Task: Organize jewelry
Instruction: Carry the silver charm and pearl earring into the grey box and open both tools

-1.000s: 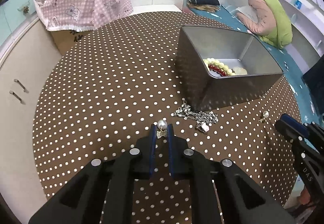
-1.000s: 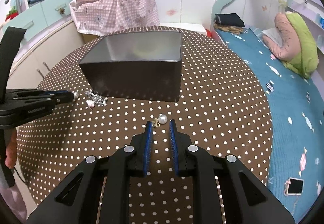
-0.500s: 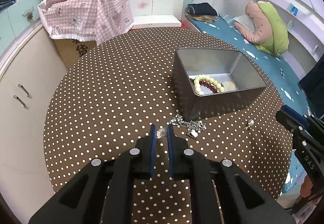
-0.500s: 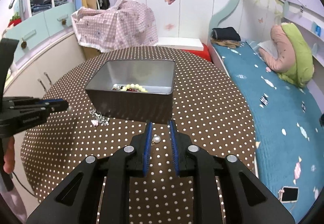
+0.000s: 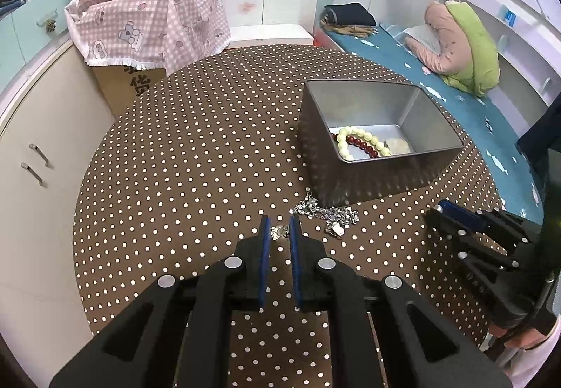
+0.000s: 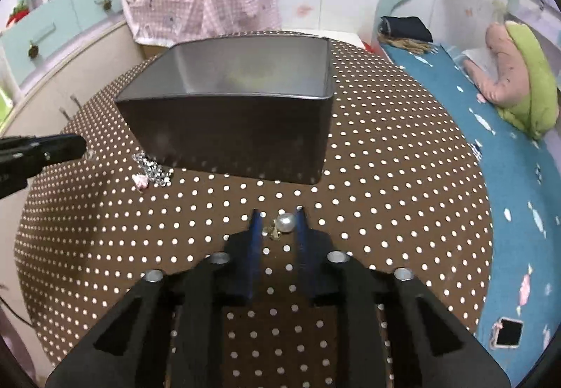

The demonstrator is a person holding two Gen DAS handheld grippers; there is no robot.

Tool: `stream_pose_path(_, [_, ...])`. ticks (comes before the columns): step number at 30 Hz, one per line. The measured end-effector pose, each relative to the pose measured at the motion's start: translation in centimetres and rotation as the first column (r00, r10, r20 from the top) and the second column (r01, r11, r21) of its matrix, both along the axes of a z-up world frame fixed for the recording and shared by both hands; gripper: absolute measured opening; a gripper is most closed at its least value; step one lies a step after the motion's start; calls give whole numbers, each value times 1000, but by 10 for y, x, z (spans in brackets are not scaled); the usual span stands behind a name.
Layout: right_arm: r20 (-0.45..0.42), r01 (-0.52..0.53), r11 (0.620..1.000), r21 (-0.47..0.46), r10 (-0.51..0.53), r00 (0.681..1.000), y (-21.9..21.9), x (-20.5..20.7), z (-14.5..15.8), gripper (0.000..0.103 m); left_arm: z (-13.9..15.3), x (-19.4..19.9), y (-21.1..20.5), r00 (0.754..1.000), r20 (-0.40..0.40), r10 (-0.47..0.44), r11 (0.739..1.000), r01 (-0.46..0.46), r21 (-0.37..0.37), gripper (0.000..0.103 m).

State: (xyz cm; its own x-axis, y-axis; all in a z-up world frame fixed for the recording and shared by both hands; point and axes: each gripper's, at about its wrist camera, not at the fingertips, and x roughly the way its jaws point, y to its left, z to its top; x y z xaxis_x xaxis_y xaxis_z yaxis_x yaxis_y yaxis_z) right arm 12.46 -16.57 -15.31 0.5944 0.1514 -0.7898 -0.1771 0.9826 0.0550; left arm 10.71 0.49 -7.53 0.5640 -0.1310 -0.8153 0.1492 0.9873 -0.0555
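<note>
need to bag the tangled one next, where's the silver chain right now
In the left wrist view the silver chain lies on the dotted tablecloth, against the near corner of the metal tin, just right of the left gripper.

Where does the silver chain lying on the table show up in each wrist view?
Left wrist: chain just right of centre, at the near corner of the tin.
Right wrist: chain left of centre, at the tin's lower left corner.
Shared landmark: the tin.
</note>
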Motion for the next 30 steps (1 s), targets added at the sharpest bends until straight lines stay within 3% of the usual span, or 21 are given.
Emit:
stream_pose_path(2, [8,10,1000,-6,-10,1000,-3,-7,13,12,2,1,2,1000,4,5,1000,-5,-6,9])
stream_pose_path(16, [147,29,1000,-3,-29,989,-21,-40,112,12,38,10,3,996,86,-7,999,11,-46,9])
stream_pose_path(23, [267,-12,1000,-7,13,964,-23,-22,167,12,73,23,-5,988,150,-39,994,54,-95,9])
stream_pose_path(30, [304,-58,998,1,55,951,-2,7,187,12,87,43,-19,986,152,-75,985,97,-145,9])
